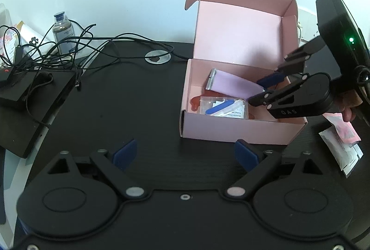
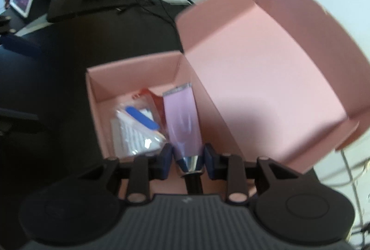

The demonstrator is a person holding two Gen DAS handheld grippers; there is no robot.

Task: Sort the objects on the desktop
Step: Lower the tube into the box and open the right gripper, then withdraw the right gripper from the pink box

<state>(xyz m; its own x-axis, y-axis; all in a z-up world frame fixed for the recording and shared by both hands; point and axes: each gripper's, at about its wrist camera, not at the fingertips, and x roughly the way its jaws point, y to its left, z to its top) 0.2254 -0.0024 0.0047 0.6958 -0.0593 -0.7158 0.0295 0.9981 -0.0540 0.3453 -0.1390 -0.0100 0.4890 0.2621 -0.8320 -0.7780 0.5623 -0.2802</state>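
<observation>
Right hand-held gripper (image 2: pixel 186 160) first: I have it angled steeply down into the pink box (image 2: pixel 97 97), its jaws drawn in and pinching the lilac tube (image 2: pixel 182 118) near the silver shoulder, the black cap pointing back toward my camera. That tube stretches away from the fingertips along the box floor, its crimped end at the far side. Just left of the pads lies a clear packet (image 2: pixel 136 127) with a blue strip inside, resting partly on something red that I can't make out. Beyond and to the right of the fingers, the box lid stands open. From the other camera I see this gripper reaching in over the box's right side, with part of a hand (image 1: pixel 348 108) behind it.

Left hand-held gripper (image 1: pixel 186 156) hangs tilted downward over the black worktop (image 1: pixel 129 106), jaws spread wide with nothing between them. The box sits ahead and slightly right of its fingertips. A few sachets (image 1: pixel 342 141) lie on the worktop further right, beyond the right finger.
</observation>
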